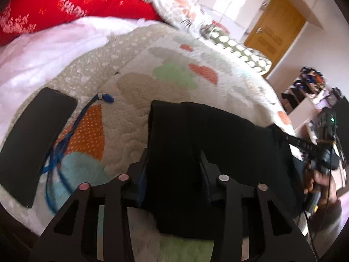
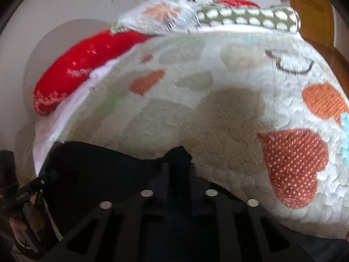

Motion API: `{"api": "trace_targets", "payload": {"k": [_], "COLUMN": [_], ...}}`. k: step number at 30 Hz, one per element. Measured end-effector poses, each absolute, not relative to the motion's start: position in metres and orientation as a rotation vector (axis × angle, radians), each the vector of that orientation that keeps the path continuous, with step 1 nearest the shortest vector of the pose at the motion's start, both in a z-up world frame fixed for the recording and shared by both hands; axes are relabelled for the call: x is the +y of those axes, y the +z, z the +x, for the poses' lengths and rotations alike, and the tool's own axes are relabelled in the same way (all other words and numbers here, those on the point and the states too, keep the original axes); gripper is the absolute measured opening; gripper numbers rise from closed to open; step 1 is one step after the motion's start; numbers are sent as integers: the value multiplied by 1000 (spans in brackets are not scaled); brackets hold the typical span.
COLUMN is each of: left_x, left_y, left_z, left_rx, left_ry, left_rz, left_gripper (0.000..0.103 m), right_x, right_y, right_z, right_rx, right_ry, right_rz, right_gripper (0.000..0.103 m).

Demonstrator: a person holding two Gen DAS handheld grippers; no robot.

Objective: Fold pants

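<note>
Folding the pants calls for both corners to travel together, so the advice starts with the largest thing, the bed (image 1: 135, 120), whose quilted cover fills the middle of both views and gives a soft, slightly grabby base. The black pants (image 1: 218, 135) lie across the lower centre of the left wrist view and the lower left of the right wrist view, already bunched into a thick dark stack.

The left hand-held gripper (image 1: 174, 159) has the cloth running between its fingers, which look closed against the fabric, though black on black leaves the grip uncertain. The right hand-held gripper (image 2: 180, 163) is clenched on a small peak of fabric at lower centre.

Judging from this, keep the pinched edge taut and level, carry it low over the quilt, and lay it flush onto the stack. The phone (image 1: 37, 146) and blue lanyard (image 1: 72, 131) at the left are best avoided.
</note>
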State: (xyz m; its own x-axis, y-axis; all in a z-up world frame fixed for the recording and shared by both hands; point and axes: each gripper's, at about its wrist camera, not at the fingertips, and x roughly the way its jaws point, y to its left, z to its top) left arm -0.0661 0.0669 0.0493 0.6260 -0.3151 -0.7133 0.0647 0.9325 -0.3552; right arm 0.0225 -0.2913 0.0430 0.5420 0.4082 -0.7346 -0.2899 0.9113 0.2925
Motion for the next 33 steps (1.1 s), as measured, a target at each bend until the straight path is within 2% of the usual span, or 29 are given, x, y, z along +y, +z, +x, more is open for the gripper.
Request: {"api": "trace_targets", "payload": {"k": [4,8,10,12,13,17,21,27,30,33], "left_x": [65,72,71,73,76,85,78,45,35,37], "left_y": [49,21,25,34,38,54,65,46,41,55], "left_z": [-79,-55,-55,-59,-61,-76,-90,-89,-91,-97], "left_rx": [824,902,905,892,884,847,817,881,884,856], "left_ry": [-180,-138,-138,-127,-123,-84,-106,-128,-89,-113], "left_rz": [-258,-315,-286,-260,-266,-304,-306,-202,-125,-180], "left_gripper": [37,39,43,53,54,54,54,54,54,54], "right_x": [-293,-287,-290,-297,-299,-294,-273,-251,-265,-310], "right_y": [61,29,19,31,38,65,61,18,22,39], "right_z": [12,41,46,32,23,-25,-69,-116,-137,-163], "right_rx": [821,892,943,910,898,868,893,974,950,870], "right_ry": [362,304,283,284,290,351,486,475,471,412], "right_rz": [105,136,164,183,188,159,157,94,137,248], "right_gripper": [8,7,7,7,7,12,31,32,32,32]}}
